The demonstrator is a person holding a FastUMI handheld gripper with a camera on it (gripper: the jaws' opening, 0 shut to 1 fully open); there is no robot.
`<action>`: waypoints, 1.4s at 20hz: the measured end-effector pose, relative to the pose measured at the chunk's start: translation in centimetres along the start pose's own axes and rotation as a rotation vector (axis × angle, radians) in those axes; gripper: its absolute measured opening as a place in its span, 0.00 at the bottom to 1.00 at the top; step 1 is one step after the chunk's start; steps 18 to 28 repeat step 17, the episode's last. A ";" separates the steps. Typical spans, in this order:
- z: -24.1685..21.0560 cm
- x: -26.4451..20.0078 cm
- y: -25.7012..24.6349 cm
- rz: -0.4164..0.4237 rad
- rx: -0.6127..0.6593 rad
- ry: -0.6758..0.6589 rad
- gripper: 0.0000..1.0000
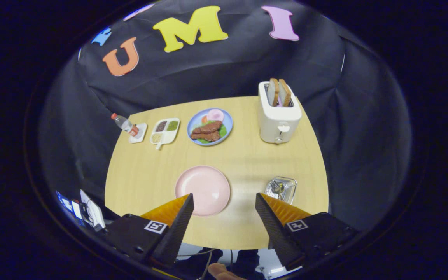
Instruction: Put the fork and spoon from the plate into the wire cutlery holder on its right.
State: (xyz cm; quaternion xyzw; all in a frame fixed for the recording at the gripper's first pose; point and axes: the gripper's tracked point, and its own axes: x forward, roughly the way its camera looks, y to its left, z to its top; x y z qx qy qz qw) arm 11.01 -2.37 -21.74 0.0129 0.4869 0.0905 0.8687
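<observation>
I see a small bottle (125, 124) with a red cap lying tilted on a white coaster (139, 133) at the far left of the worktop (247, 163). Its label is too small for me to read. Next to it sits a white tray (165, 131) with three little cups of food. Then comes a blue plate (209, 126) with meat, greens and something pink on it. Nearer to me is the pink plate (202, 190), just ahead of my left finger. I cannot see a fork or spoon on it. My gripper (224, 202) is open wide and holds nothing. Each finger has a small square black-and-white tag, with no words on it. The wire cutlery holder (281, 188) stands just past my right finger, with something shiny inside. Far back stands a white toaster (278, 116) with two slices of bread sticking up.
</observation>
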 end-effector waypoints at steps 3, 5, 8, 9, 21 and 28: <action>1.5 -2.8 2.5 -0.044 -0.027 -0.165 0.97; 2.3 -4.8 4.3 -0.053 -0.019 -0.271 0.97; 3.5 -6.8 6.9 -0.062 -0.011 -0.439 0.97; 3.9 -7.8 7.9 -0.054 0.000 -0.503 0.97; 3.5 -15.6 14.1 -0.089 -0.141 -0.909 0.96; 3.5 -15.6 14.1 -0.089 -0.141 -0.909 0.96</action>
